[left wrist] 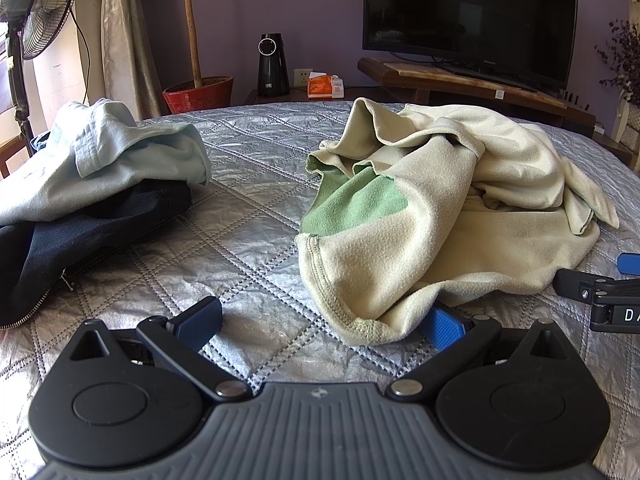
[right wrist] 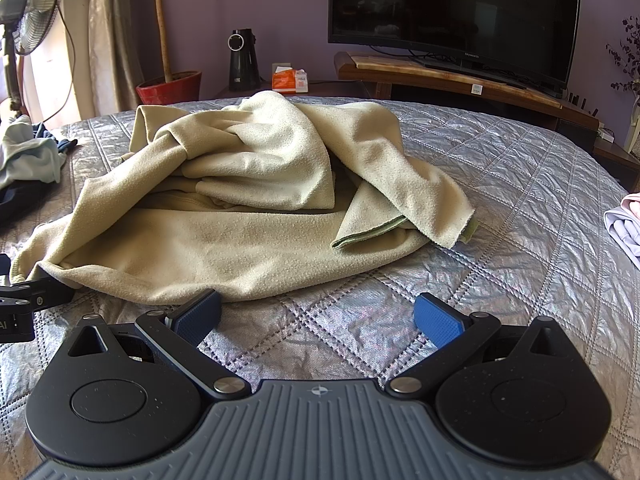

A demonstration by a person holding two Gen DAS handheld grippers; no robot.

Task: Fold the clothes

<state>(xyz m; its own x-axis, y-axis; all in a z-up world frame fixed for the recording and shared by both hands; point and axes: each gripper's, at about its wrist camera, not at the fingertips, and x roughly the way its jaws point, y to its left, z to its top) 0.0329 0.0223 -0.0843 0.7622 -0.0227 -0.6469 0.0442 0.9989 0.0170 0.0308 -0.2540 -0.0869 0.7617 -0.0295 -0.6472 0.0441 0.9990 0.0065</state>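
Observation:
A crumpled cream fleece garment (left wrist: 460,200) with a green inner patch (left wrist: 352,204) lies on the silver quilted bed (left wrist: 248,208). My left gripper (left wrist: 322,324) is open at the garment's near-left hem. That hem corner lies between its blue pads and covers part of the right pad. In the right wrist view the same garment (right wrist: 240,220) spreads ahead. My right gripper (right wrist: 318,318) is open, its left pad at the garment's near edge, with only quilt between the pads. One of the right gripper's fingers (left wrist: 580,285) shows at the garment's right edge.
A heap of pale blue cloth (left wrist: 120,160) over a navy zipped garment (left wrist: 80,236) sits at the left. Folded pink and white clothes (right wrist: 624,224) lie at the right edge. Beyond the bed stand a TV (left wrist: 468,20), a red plant pot (left wrist: 198,94) and a fan (left wrist: 44,8).

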